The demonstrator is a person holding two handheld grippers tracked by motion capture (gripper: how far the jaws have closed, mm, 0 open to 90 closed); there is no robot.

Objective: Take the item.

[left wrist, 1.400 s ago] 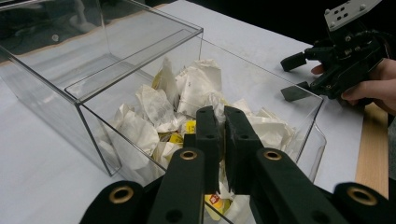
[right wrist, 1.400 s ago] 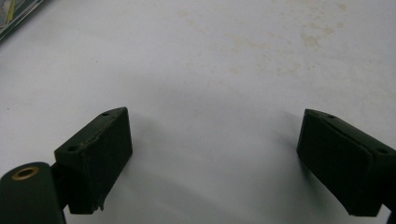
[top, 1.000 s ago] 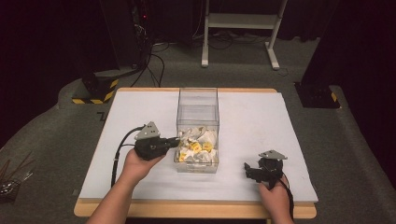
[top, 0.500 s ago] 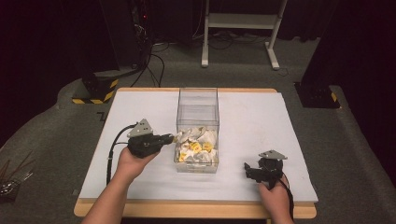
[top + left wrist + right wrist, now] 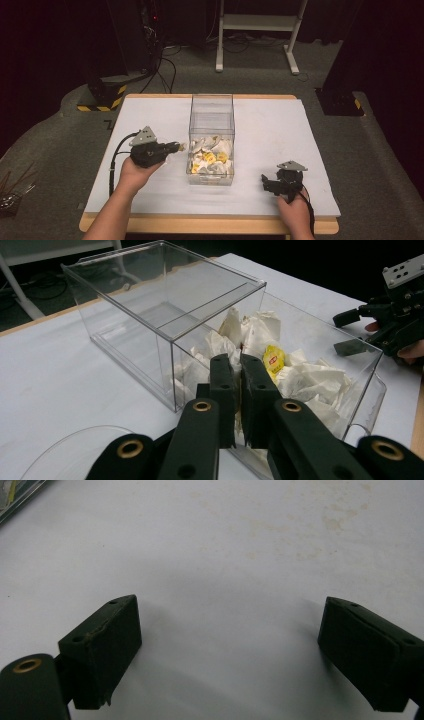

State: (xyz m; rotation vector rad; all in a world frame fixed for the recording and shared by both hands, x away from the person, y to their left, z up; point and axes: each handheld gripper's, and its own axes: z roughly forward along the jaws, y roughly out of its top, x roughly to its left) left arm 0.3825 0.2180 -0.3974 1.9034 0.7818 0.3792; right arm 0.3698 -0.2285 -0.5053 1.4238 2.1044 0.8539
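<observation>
1. Left gripper (image 5: 176,147), jaws clamped on a thin white sachet (image 5: 240,405), just left of the clear box (image 5: 211,120) and outside its wall.
2. Right gripper (image 5: 266,181), jaws wide apart with nothing between, low over the white table cover (image 5: 225,555), near right, well apart from the box.
3. Count: one box, two grippers; a heap of white and yellow sachets (image 5: 210,157) in the near half of the box, number not countable.
4. Far half of the box bare; open cover left, right and beyond the box, up to the table edge (image 5: 210,225).
</observation>
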